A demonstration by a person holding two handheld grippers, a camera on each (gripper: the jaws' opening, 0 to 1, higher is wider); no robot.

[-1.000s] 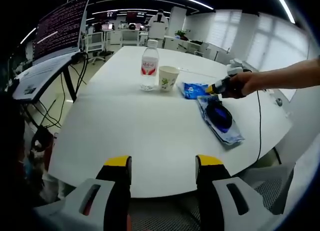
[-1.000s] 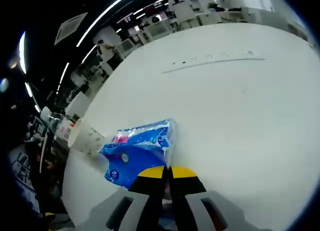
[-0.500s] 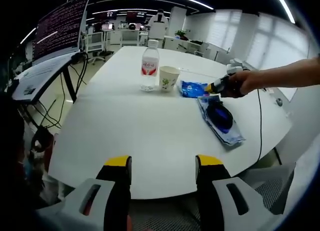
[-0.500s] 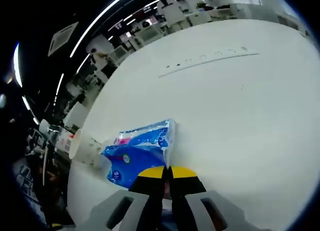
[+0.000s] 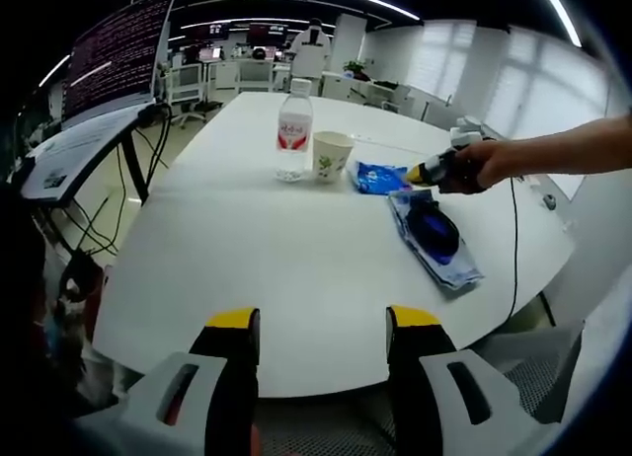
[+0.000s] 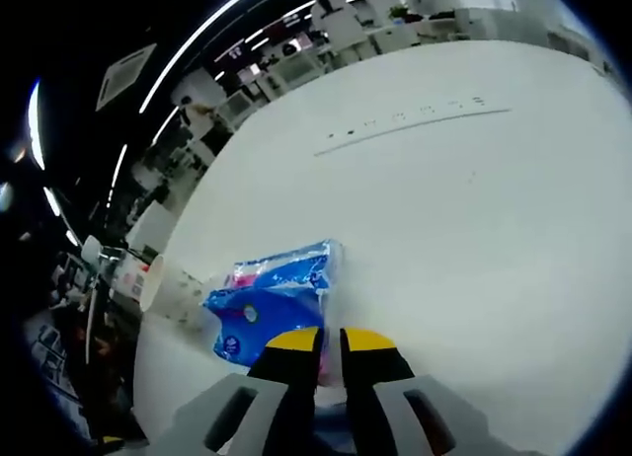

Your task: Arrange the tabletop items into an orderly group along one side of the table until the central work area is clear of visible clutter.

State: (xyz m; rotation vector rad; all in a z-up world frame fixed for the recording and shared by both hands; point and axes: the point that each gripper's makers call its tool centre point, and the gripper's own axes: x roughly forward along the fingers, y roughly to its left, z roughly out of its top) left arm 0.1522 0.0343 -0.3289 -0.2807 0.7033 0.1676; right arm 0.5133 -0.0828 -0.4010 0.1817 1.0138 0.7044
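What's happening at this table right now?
A person is tidying a white table. The right claw sits at the edge of a blue tissue pack, jaws slightly parted. The pack lies beside a paper cup and water bottle. The left claw hangs open at the near edge.

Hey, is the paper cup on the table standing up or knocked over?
Upright. In the left gripper view the paper cup stands on its base with its open rim facing up, beside the water bottle.

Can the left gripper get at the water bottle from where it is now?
Probably yes: the left gripper hangs open off the near edge, and bare white table lies between it and the water bottle.
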